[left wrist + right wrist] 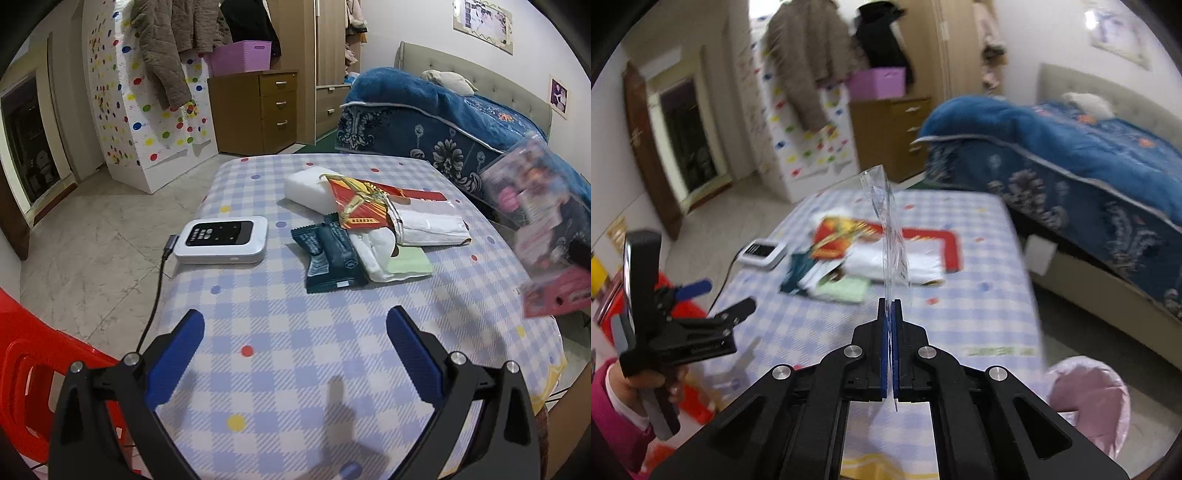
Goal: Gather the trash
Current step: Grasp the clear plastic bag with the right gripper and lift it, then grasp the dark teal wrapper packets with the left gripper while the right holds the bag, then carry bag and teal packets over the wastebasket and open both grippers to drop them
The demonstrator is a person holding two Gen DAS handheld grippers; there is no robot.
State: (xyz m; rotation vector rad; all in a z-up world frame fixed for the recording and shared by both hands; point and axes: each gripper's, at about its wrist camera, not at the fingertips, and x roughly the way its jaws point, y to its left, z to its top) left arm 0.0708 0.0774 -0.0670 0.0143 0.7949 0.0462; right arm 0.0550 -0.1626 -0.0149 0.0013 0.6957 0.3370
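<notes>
- Blue pads of my right gripper [891, 306] are clamped together on a clear wrapper [891, 236], which stands edge-on above the jaws, raised off the table [979, 295].
- From the left wrist view that wrapper [539, 229] shows pink print and hangs blurred at the table's right edge.
- My left gripper [295, 325] hovers wide open over the checked cloth, nothing between its fingers.
- Ahead of it lies the trash pile [369, 236]: a dark teal wrapper [328, 254], a red packet [358, 203], white bags, a green slip.
- Left of the pile sits a white device [223, 240] with a cable.
- Pink-lined bin [1089, 398] stands low by the table's near right corner.
- Blue-covered bed [461, 125] lies beyond.
</notes>
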